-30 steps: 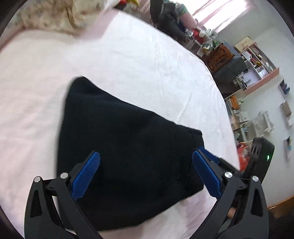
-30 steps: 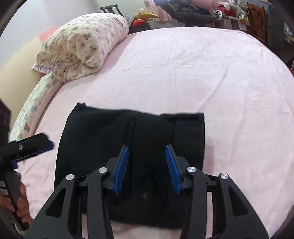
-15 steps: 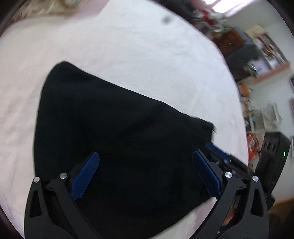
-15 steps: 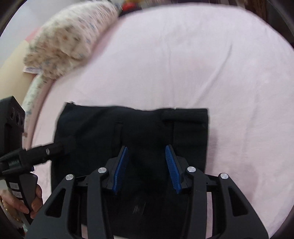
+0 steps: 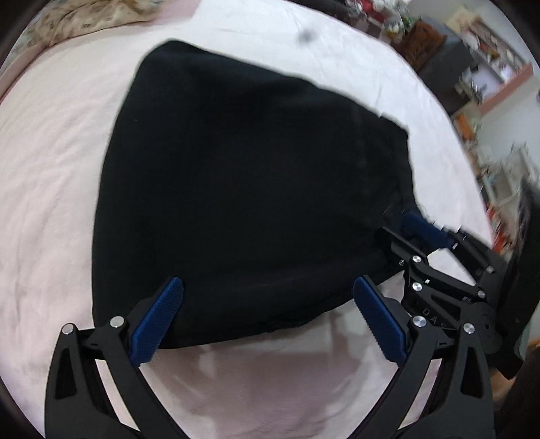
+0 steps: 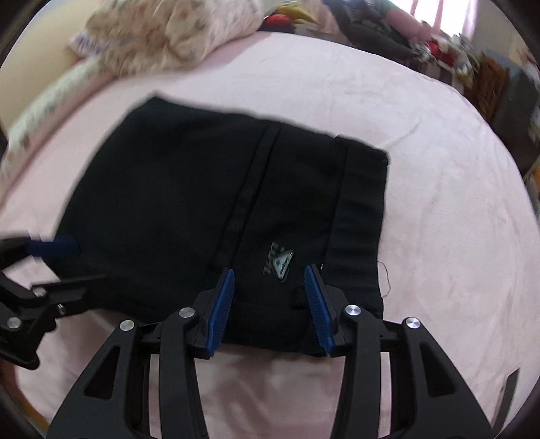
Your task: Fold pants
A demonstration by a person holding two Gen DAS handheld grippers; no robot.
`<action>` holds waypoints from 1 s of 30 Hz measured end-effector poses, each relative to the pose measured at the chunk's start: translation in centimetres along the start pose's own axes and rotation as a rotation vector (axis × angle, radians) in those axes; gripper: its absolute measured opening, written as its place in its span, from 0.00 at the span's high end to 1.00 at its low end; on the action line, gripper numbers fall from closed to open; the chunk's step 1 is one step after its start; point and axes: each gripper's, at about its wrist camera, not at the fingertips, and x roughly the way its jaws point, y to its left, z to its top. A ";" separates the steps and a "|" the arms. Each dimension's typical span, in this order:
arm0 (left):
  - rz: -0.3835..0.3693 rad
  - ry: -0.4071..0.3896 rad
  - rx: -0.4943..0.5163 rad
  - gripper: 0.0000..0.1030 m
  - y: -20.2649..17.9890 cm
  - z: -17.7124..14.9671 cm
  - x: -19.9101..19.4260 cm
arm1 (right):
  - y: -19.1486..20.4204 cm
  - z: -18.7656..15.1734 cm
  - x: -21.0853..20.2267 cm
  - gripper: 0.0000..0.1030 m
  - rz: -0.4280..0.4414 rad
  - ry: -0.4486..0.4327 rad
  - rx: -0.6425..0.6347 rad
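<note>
— Where are the black pants (image 6: 216, 209)?

— Folded flat on the pink bedsheet (image 6: 438, 202), a small grey triangular logo (image 6: 279, 260) near the front edge; its lettering is too blurred to read.

— And the grippers?

— The left gripper (image 5: 268, 317) gapes wide and the right gripper (image 6: 268, 300) stands partly open, both empty above the pants' near edge.

pants (image 6: 189, 189): black | sheet (image 6: 455, 202): pale pink | pillow (image 6: 175, 30): cream floral
</note>
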 end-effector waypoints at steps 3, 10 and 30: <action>0.062 0.036 0.059 0.02 -1.3 1.1 1.7 | -0.3 -0.1 0.3 0.55 0.017 0.004 -0.002; 0.021 0.007 -0.012 0.02 -0.5 1.5 -0.7 | -1.8 1.2 -0.4 0.55 0.081 0.046 0.082; 0.127 0.007 0.043 0.02 0.2 0.5 -1.1 | -1.4 2.4 0.1 0.19 0.150 0.109 0.170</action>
